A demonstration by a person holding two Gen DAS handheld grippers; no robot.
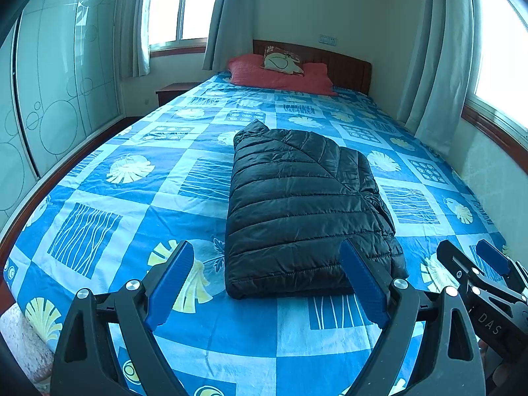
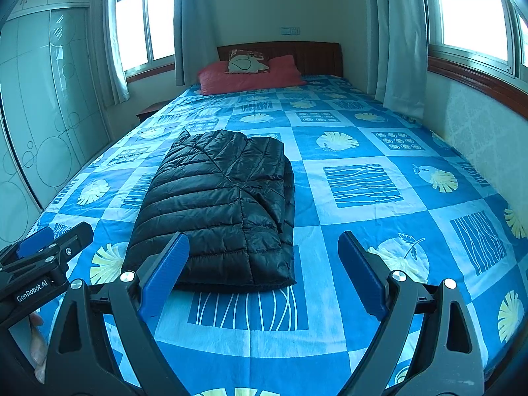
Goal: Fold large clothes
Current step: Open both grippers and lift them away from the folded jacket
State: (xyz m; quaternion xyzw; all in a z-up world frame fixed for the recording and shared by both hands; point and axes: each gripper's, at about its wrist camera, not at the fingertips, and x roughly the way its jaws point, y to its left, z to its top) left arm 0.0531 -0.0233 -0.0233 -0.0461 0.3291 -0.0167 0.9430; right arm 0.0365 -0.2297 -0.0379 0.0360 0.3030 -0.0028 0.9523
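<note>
A black quilted puffer jacket (image 1: pixel 303 204) lies folded into a compact rectangle on the blue patterned bed sheet (image 1: pixel 132 198). It also shows in the right wrist view (image 2: pixel 221 211). My left gripper (image 1: pixel 267 264) is open and empty, held above the sheet just short of the jacket's near edge. My right gripper (image 2: pixel 264 257) is open and empty, at the jacket's near right corner. Each gripper shows at the edge of the other's view: the right one (image 1: pixel 475 257) and the left one (image 2: pixel 56 237).
A red pillow (image 1: pixel 280 76) with a small printed cushion (image 1: pixel 283 61) lies at the wooden headboard (image 1: pixel 346 66). A glass-door wardrobe (image 1: pixel 59 82) stands left of the bed. Curtains (image 1: pixel 432 49) and a wall (image 2: pixel 478 132) run along the right. A nightstand (image 1: pixel 173 90) sits far left.
</note>
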